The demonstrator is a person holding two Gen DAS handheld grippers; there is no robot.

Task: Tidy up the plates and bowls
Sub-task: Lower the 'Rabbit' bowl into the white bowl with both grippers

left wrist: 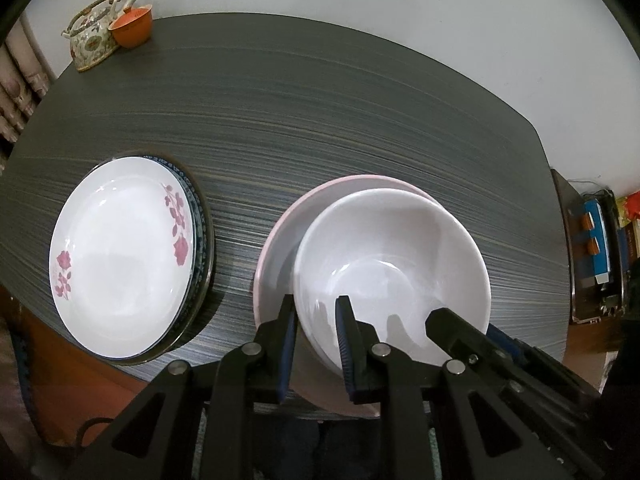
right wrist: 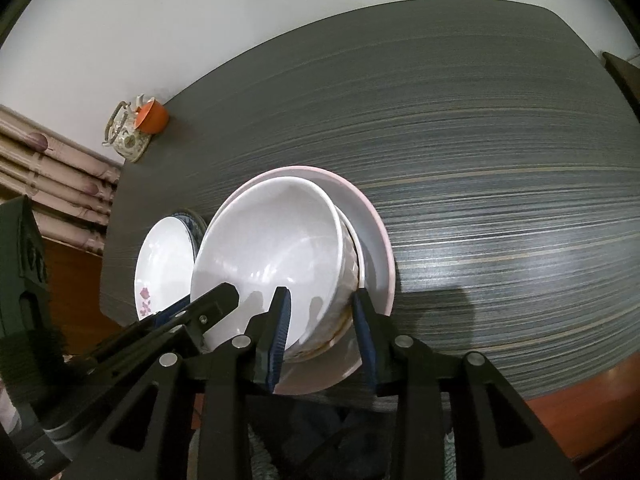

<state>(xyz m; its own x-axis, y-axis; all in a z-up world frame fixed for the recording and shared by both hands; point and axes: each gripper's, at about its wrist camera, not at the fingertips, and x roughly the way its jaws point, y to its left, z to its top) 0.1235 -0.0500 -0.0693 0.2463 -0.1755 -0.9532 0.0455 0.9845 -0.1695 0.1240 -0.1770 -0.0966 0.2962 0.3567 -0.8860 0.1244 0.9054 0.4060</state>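
Note:
A white bowl [left wrist: 392, 264] sits in a larger pink-rimmed bowl [left wrist: 280, 240] near the table's front edge. My left gripper [left wrist: 316, 320] straddles the white bowl's near-left rim, one finger outside and one inside. My right gripper [right wrist: 320, 312] straddles the near-right rim of the same white bowl [right wrist: 272, 248], with the pink-rimmed bowl [right wrist: 376, 248] beneath; a further bowl seems nested under the white one. A gap shows at both sets of jaws, so a firm grip cannot be judged. A floral plate [left wrist: 120, 260] lies on a blue-patterned plate [left wrist: 200, 216] at the left.
The dark striped table [left wrist: 320, 120] reaches back to a white wall. A patterned teapot [left wrist: 92, 36] and an orange cup [left wrist: 134, 26] stand at its far left corner. A shelf with objects [left wrist: 596, 248] stands right of the table. Curtains [right wrist: 52, 184] hang at the left.

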